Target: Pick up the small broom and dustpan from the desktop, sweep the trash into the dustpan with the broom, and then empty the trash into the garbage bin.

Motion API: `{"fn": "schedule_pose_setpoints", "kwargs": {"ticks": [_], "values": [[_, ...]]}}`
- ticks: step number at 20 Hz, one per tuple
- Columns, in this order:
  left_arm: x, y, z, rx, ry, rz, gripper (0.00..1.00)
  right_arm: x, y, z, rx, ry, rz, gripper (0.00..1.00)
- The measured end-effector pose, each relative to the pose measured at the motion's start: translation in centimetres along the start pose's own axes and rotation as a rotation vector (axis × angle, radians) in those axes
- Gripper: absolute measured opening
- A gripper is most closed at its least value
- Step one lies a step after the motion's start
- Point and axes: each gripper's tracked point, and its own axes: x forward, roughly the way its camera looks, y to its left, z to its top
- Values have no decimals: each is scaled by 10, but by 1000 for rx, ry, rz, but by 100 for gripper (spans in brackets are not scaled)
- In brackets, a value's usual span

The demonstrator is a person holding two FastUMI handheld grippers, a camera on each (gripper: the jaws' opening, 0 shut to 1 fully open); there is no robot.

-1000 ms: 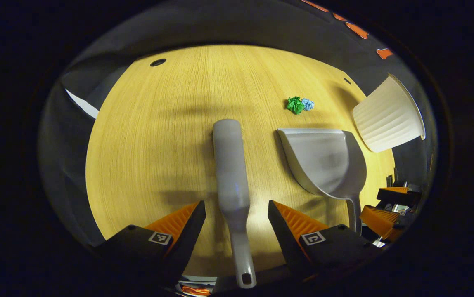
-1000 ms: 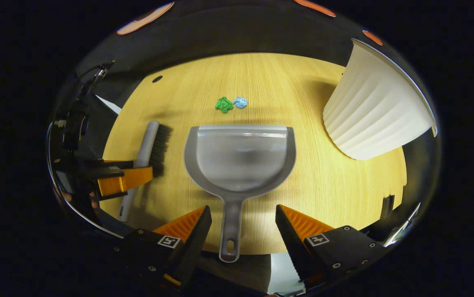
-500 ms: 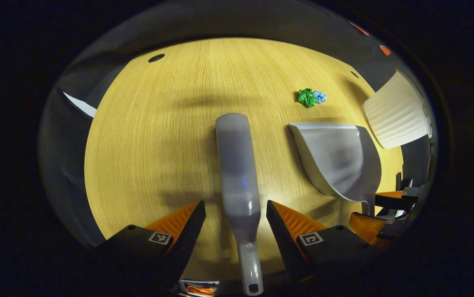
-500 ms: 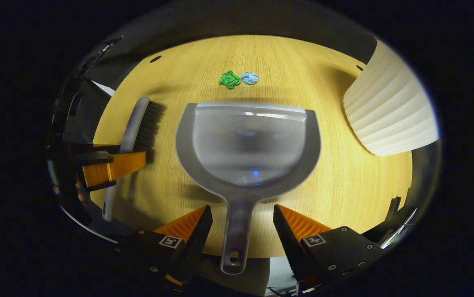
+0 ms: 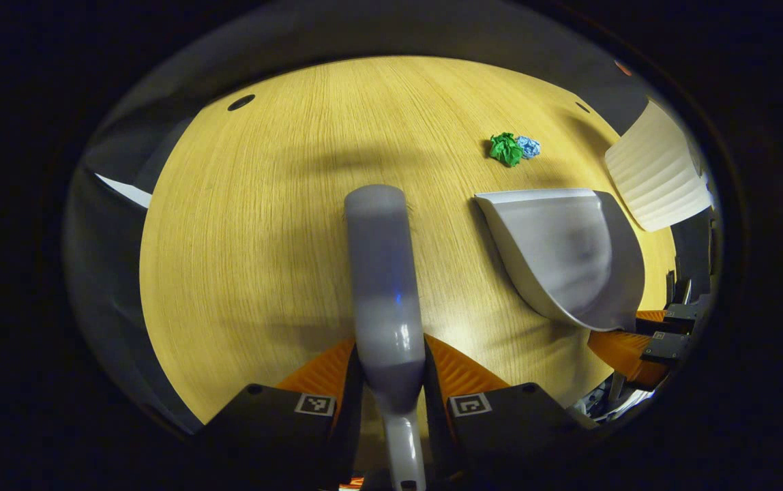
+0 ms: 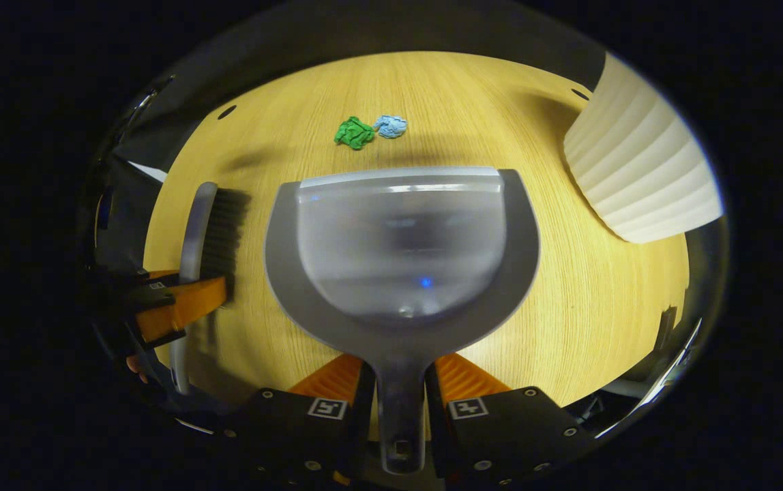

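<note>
Grey plastic broom (image 5: 381,286) clamped at its neck between both fingers of left gripper (image 5: 391,372), lying flat on wooden desktop (image 5: 262,225). Dustpan (image 6: 402,245) handle pinched the same way by right gripper (image 6: 398,382), pan mouth facing away. Beyond the pan's lip, crumpled green paper (image 6: 354,132) touching crumpled blue paper (image 6: 391,126). Farther right, ribbed white garbage bin (image 6: 640,174) standing on the desktop's edge.

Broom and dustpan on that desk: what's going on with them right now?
A person works two handheld grippers. The left gripper is shut on the broom handle, the right gripper on the dustpan handle. Both tools lie on the wooden desk. Green and blue paper scraps lie unswept beyond the dustpan, the white bin to the right.
</note>
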Motion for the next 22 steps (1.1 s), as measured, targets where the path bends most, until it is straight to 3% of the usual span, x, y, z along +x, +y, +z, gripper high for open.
{"fn": "schedule_pose_setpoints", "kwargs": {"ticks": [1,2,3,7,8,9,22], "values": [[1,-1,0,-5,-8,-6,46,-2,-1,-1,-9,-2,-6,35],[0,-3,1,2,-11,-15,41,-2,0,0,-10,-6,-8,40],[-1,-2,3,17,-24,-25,42,0,-2,1,-6,-15,-9,33],[-9,3,20,78,-93,-12,41,-7,-10,3,-35,-42,-26,33],[-8,5,26,93,-109,-7,41,-8,-12,1,-50,-46,-27,23],[-6,4,31,111,-123,-6,41,-9,-13,1,-66,-46,-20,30],[-31,2,137,398,-355,82,42,-27,-36,18,-298,-58,68,29]]}}
